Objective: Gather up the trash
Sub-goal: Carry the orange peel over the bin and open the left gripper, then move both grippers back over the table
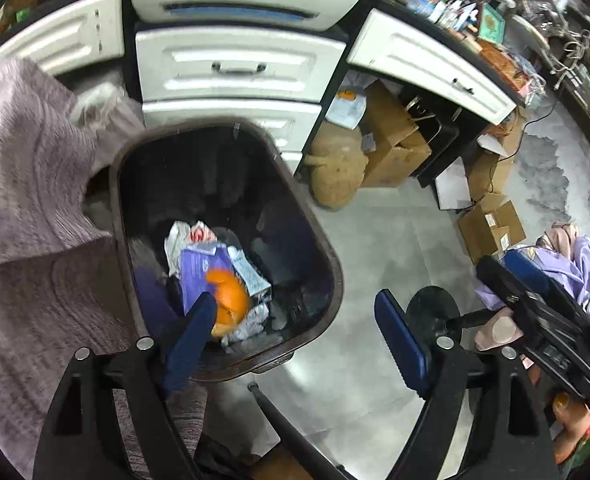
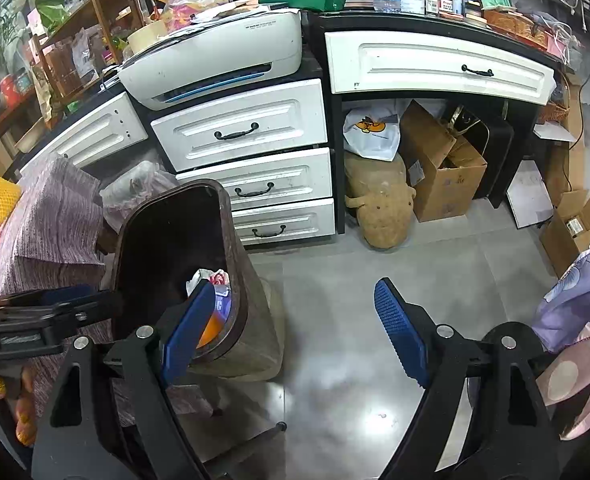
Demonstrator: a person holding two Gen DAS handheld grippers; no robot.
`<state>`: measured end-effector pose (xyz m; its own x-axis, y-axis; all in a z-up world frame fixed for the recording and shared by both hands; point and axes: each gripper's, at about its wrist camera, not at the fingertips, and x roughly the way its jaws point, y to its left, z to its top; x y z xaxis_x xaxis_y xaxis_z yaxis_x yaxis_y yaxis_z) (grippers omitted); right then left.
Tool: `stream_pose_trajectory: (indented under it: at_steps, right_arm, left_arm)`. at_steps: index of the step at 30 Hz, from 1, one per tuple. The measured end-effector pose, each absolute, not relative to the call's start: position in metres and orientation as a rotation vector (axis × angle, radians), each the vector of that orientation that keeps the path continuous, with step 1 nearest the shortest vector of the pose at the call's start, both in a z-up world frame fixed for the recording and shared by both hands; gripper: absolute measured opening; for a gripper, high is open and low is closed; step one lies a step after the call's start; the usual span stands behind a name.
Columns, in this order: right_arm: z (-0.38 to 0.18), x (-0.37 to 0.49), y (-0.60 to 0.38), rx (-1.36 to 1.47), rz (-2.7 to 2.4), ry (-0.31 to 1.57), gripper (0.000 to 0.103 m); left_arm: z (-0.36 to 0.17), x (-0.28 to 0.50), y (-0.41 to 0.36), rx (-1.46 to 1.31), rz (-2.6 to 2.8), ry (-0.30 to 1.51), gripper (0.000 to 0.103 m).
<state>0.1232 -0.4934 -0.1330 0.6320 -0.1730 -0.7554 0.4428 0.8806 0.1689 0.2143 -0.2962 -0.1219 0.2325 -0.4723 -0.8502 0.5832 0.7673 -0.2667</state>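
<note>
- Orange peel [image 1: 231, 300] lies in the brown bin [image 1: 327, 256] at lower centre of the left wrist view, on a purple carton [image 1: 203, 272] and crumpled wrappers.
- Left claw [image 1: 295, 344] stands spread above the bin rim, nothing between its pads; this looks like the drop step done.
- Right claw [image 2: 295, 332] is spread and empty over the grey floor [image 2: 335, 320].
- Next move: find more trash and close on it.
- Only the right wrist view shows the cluttered counter [image 2: 415, 20] top; bin contents there are mostly hidden, so possibly more lies inside.
</note>
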Motion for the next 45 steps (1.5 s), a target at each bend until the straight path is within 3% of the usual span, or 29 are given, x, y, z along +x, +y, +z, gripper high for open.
stream_pose_trajectory:
  at_steps: [19,45]
  right_arm:
    - [-0.102,0.14,-0.444,0.305,-0.227,0.771,0.081]
    - [-0.039,0.203,-0.271,0.106,0.251,0.737,0.089]
  left_arm:
    - [-0.029,0.162,-0.201,0.12,-0.571,0.781,0.097]
    - [-0.037,0.177,0.016,-0.027,-0.16,0.811,0.097]
